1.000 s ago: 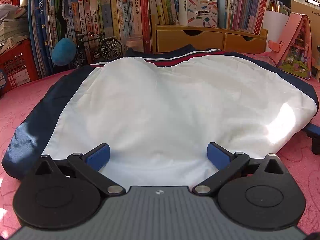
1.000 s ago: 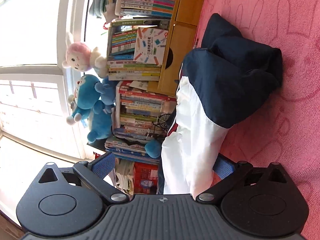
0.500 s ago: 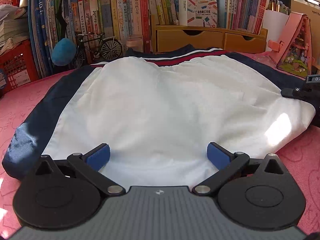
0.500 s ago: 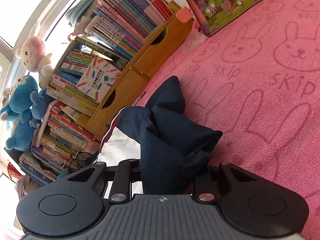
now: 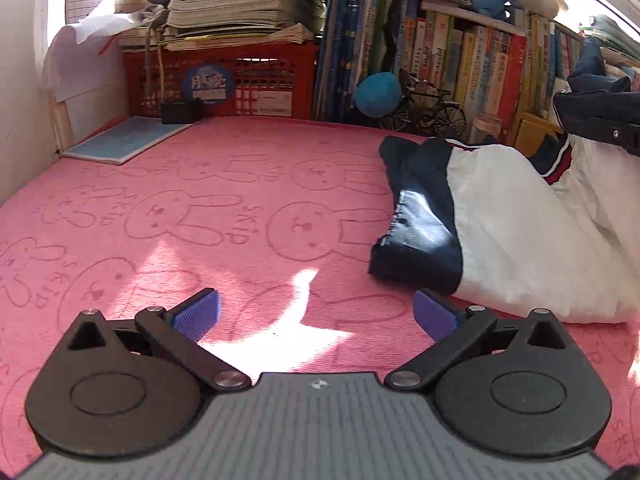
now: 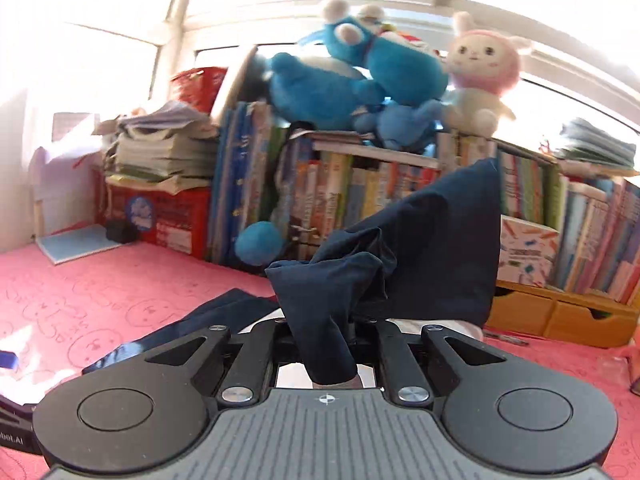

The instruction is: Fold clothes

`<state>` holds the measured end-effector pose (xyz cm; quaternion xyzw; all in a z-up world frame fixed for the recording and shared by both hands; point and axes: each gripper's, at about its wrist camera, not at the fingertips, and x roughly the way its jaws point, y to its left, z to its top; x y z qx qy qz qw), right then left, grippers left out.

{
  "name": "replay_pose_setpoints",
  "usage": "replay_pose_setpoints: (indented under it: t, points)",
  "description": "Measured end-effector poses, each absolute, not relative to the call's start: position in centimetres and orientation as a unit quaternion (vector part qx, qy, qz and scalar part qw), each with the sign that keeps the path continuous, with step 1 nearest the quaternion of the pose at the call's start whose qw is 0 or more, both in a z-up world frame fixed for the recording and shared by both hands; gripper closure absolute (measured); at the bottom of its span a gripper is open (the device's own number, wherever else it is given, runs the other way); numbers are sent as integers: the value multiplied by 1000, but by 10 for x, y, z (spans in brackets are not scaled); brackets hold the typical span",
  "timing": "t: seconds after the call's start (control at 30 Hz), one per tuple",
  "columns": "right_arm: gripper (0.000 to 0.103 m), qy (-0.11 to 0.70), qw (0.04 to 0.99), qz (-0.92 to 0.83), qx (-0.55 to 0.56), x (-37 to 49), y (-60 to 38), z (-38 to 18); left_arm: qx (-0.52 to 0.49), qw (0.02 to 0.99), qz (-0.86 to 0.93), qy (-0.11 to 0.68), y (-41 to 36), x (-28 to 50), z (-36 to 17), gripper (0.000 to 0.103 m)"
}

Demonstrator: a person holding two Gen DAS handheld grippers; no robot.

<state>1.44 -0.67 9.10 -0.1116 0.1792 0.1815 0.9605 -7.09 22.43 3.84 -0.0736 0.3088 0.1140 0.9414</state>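
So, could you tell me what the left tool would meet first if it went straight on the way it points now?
The left tool, open, points over bare pink towel; the garment lies off to its right. The way looks free until the red crate at the far edge, though depth is hard to judge.

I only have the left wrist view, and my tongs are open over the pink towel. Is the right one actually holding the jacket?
Observer: Yes. The right tongs are shut on a bunch of the navy sleeve.
Operator: Is that sleeve up off the towel?
Observer: It is. It stands up in front of the row of books, above the pink towel.
Operator: Anything else caught in there?
Observer: No, only navy fabric shows between the fingers.
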Motion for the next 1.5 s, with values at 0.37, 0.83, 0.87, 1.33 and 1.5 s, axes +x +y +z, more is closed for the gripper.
replay_pose_setpoints:
  t: [0.37, 0.83, 0.87, 1.33, 1.5]
  points:
    - [22, 190, 914, 261, -245, -7, 81, 48, -88, 944, 91, 305, 236, -77, 33, 0]
    - [3, 239, 941, 190, -145, -44, -55, 40, -216, 930, -126, 271, 190, -42, 54, 0]
    - [2, 244, 942, 184, -137, -43, -61, 38, -216, 929, -115, 278, 186, -33, 52, 0]
    - [0, 294, 946, 126, -54, -29, -102, 26, -346, 885, -163, 265, 182, -22, 37, 4]
    - [0, 299, 945, 120, -51, -24, -99, 23, -354, 894, -79, 263, 185, -7, 30, 19]
